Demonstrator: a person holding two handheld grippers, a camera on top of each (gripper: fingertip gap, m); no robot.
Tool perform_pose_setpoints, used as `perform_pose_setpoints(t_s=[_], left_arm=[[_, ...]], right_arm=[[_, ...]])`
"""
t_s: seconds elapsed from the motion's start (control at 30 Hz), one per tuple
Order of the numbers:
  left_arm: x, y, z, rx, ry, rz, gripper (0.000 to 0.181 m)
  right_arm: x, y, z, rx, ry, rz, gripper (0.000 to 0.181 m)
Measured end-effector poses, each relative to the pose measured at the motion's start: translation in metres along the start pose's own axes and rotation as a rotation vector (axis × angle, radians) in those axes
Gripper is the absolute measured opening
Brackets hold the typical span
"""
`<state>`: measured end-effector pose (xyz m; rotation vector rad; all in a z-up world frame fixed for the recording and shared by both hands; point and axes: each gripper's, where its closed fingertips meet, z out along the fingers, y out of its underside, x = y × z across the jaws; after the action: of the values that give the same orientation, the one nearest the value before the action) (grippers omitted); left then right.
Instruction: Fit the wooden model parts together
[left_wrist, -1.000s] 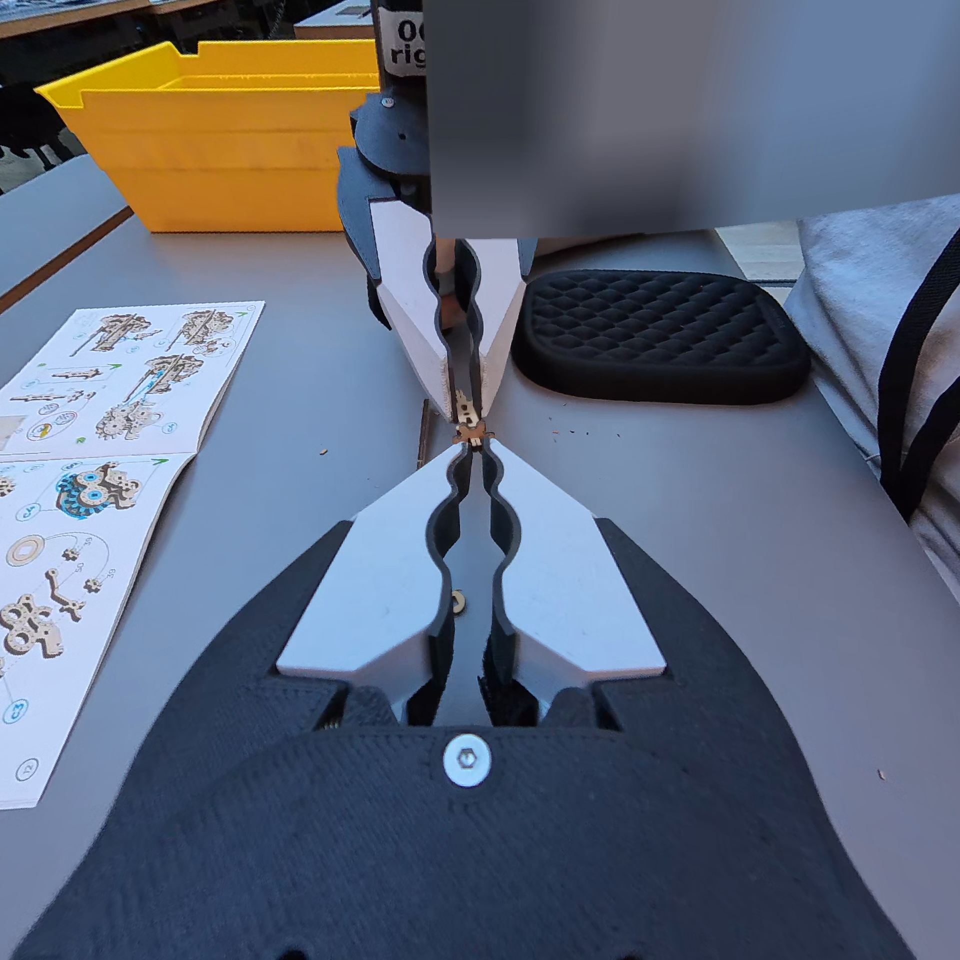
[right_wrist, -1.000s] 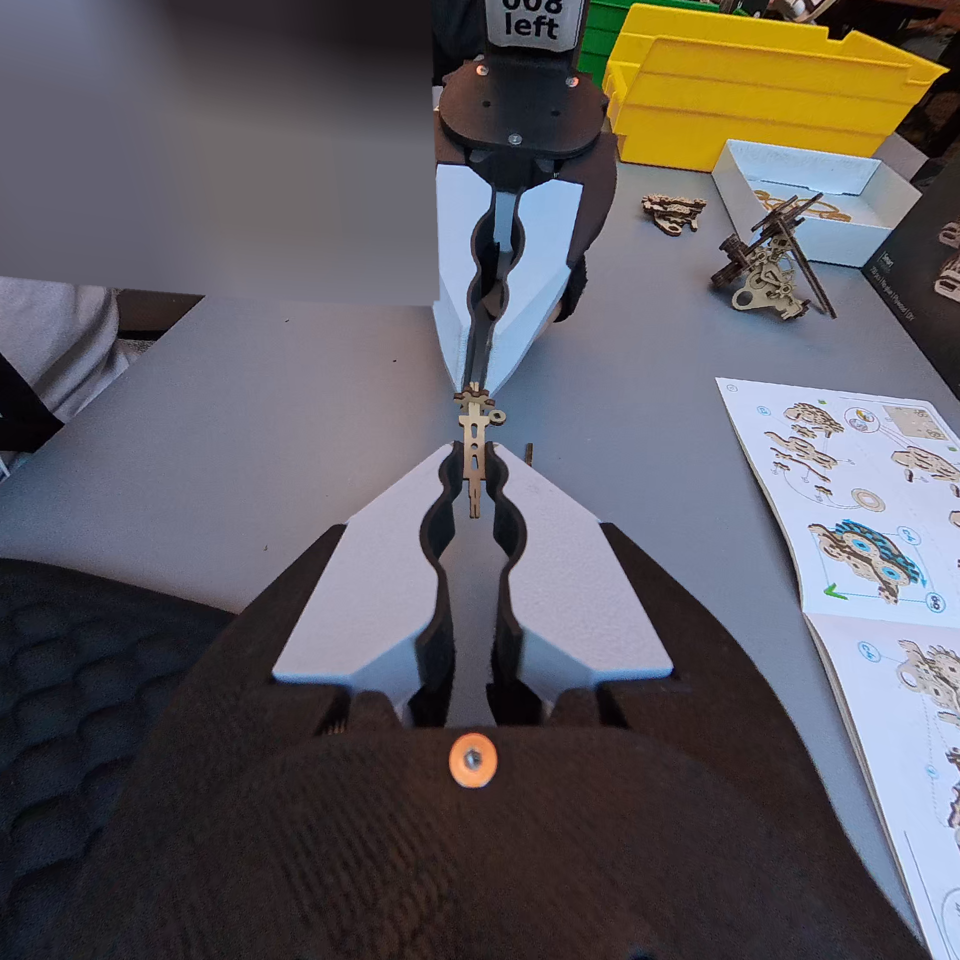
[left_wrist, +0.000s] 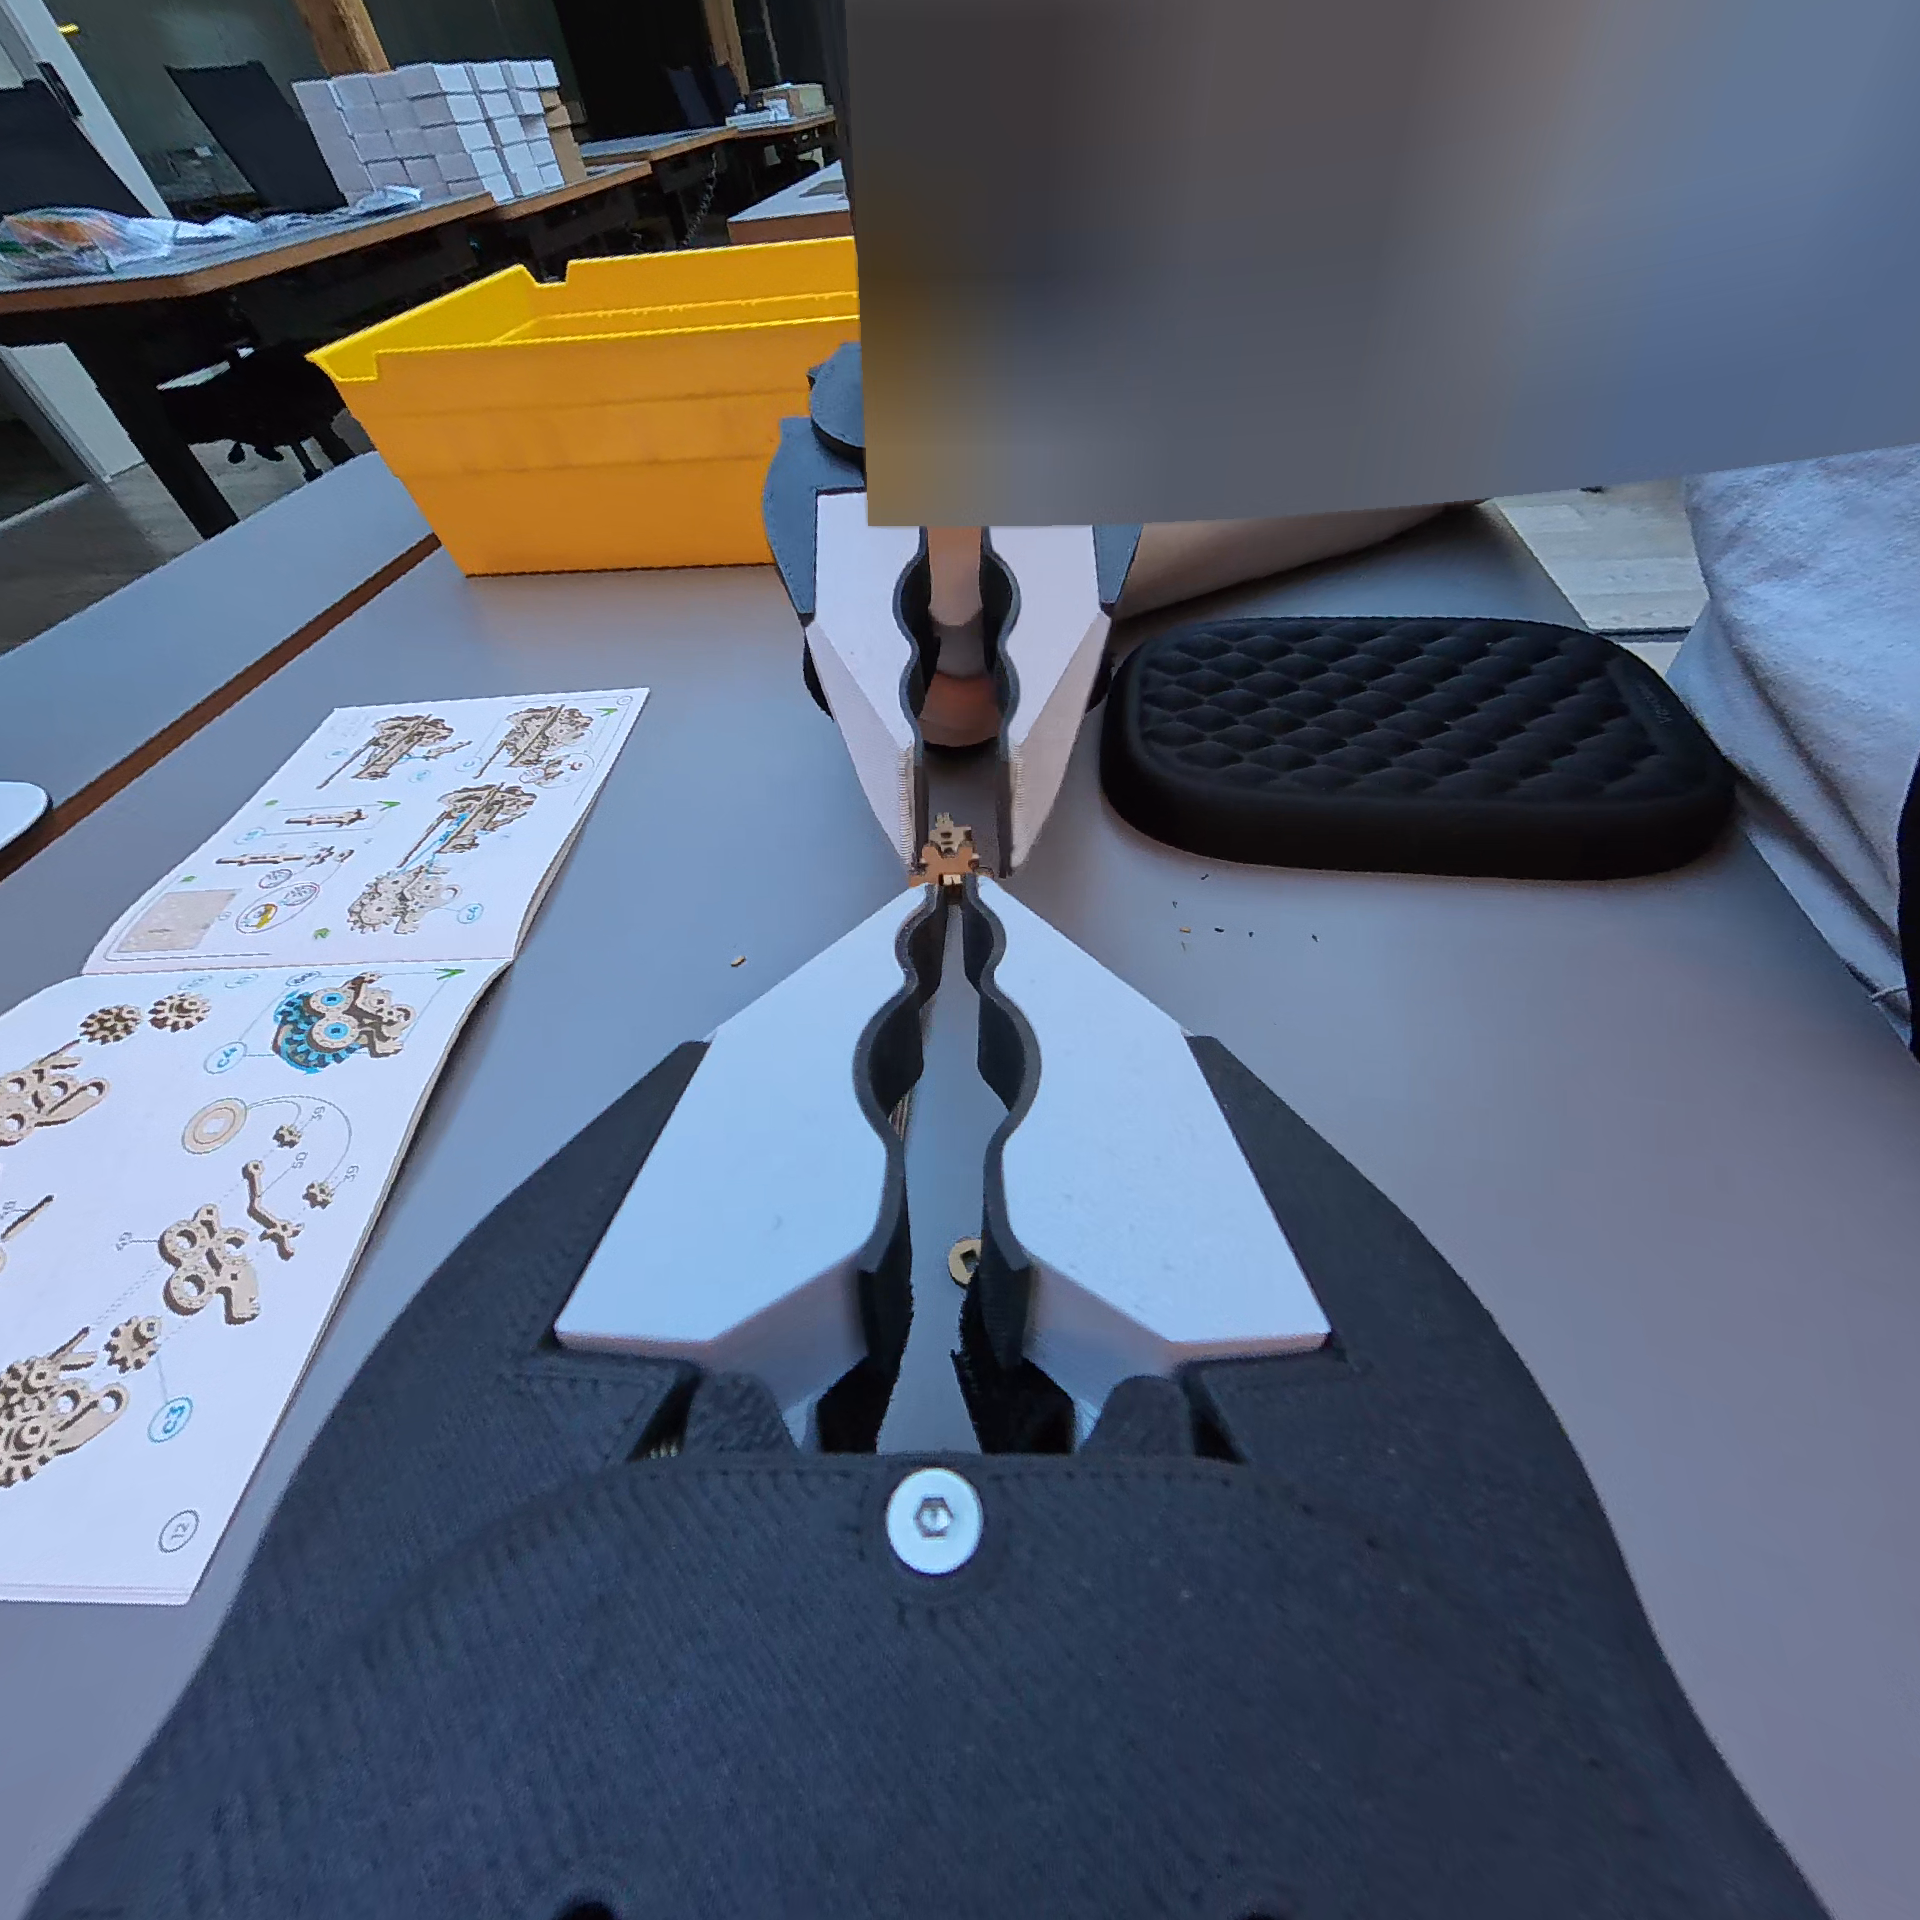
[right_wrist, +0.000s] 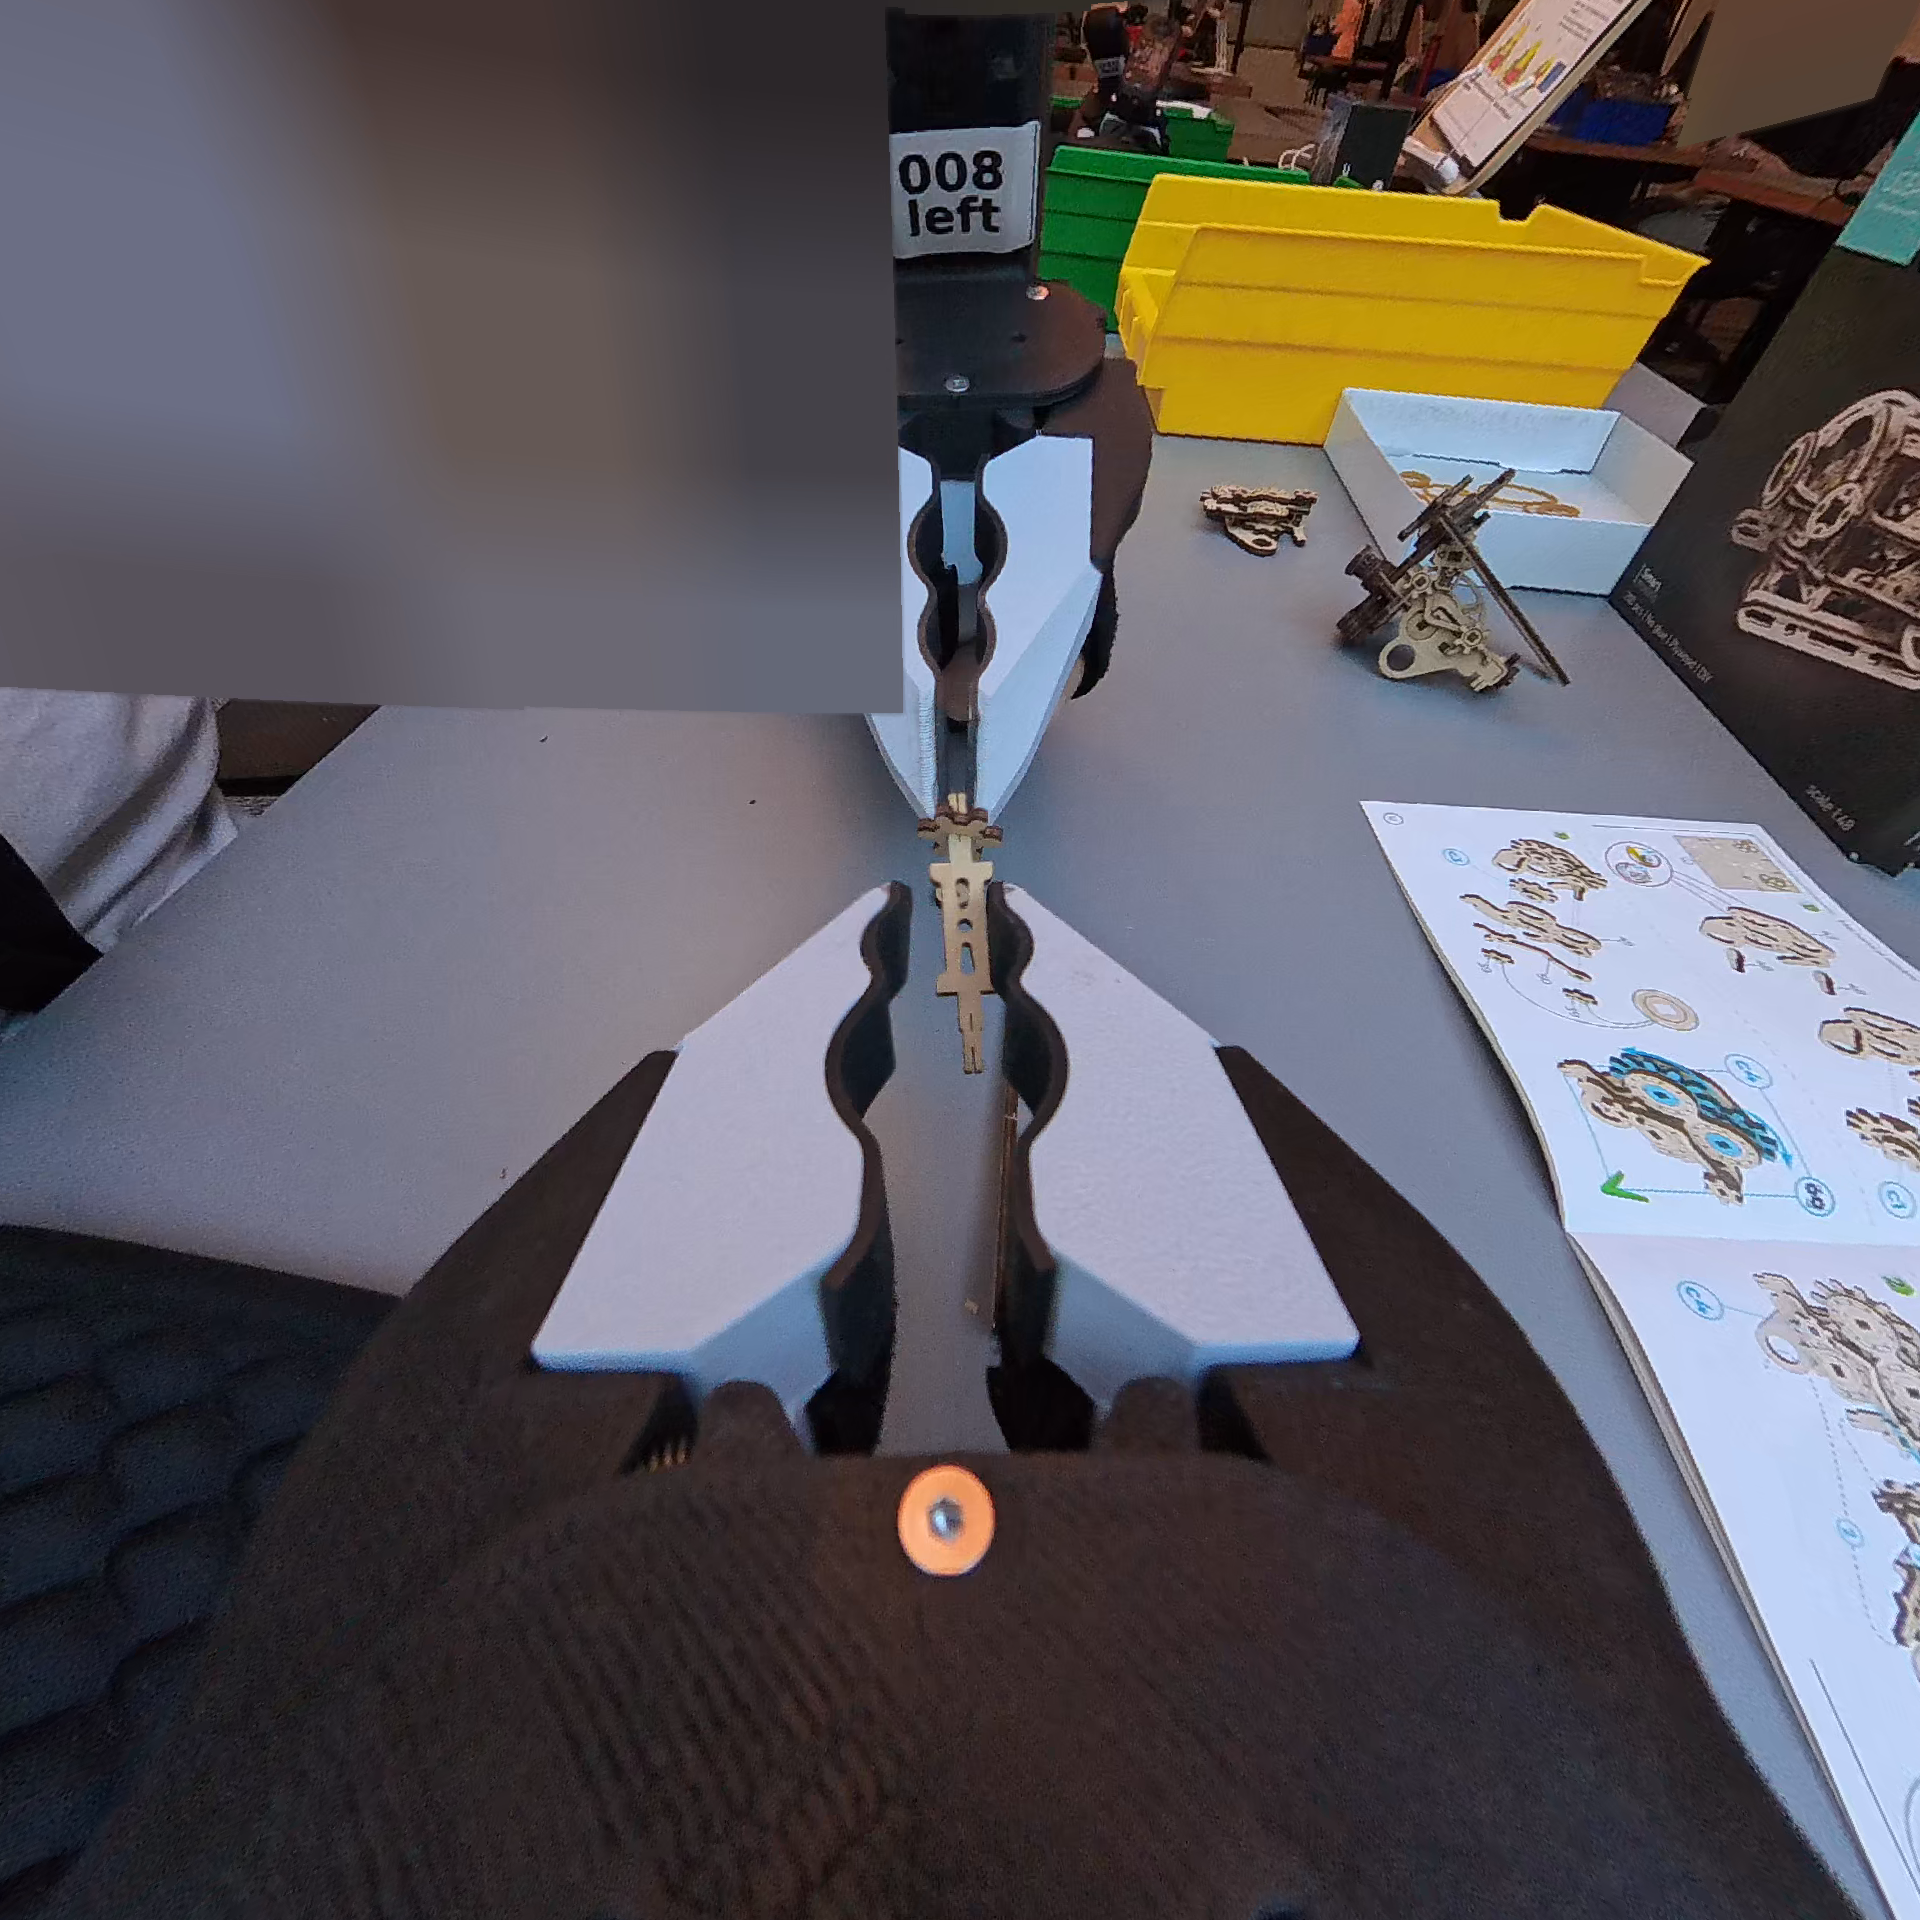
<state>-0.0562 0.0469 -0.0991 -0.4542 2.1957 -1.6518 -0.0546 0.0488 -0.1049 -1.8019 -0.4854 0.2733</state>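
Between my two facing grippers, above the grey table (right_wrist: 520, 935): left gripper (left_wrist: 943, 902) clamped on the wooden strip (right_wrist: 964, 935) with its small gear (right_wrist: 961, 828); right gripper (right_wrist: 948, 904) stands apart around it. Step: seating the gear; next I need a square re-grip

the right gripper (right_wrist: 948, 894) has parted its fingers and now stands off the wooden strip (right_wrist: 962, 935); the left gripper (left_wrist: 943, 902) alone clamps the strip's far end
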Motion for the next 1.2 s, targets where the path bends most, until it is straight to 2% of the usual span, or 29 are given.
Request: perform_pose_setpoints(t_s=[0.07,0.27,0.63,1.0,1.2], left_arm=[[0.001,0.0,0.0,0.0,0.008,0.001,0.0],[0.002,0.0,0.001,-0.001,0.007,0.006,0.0],[0.003,0.016,0.006,-0.112,-0.015,0.032,0.001],[0.002,0.023,0.011,-0.166,-0.06,0.069,0.0],[0.001,0.02,0.008,-0.139,-0.053,0.041,0.001]], right_arm=[[0.001,0.0,0.0,-0.002,0.019,-0.012,0.006],[0.001,0.001,0.0,-0.008,0.019,-0.004,0.006],[-0.001,0.017,0.004,-0.116,0.01,0.109,0.005],[0.001,0.026,0.007,-0.184,0.058,0.114,0.004],[-0.001,0.023,0.007,-0.163,0.043,0.119,0.006]])
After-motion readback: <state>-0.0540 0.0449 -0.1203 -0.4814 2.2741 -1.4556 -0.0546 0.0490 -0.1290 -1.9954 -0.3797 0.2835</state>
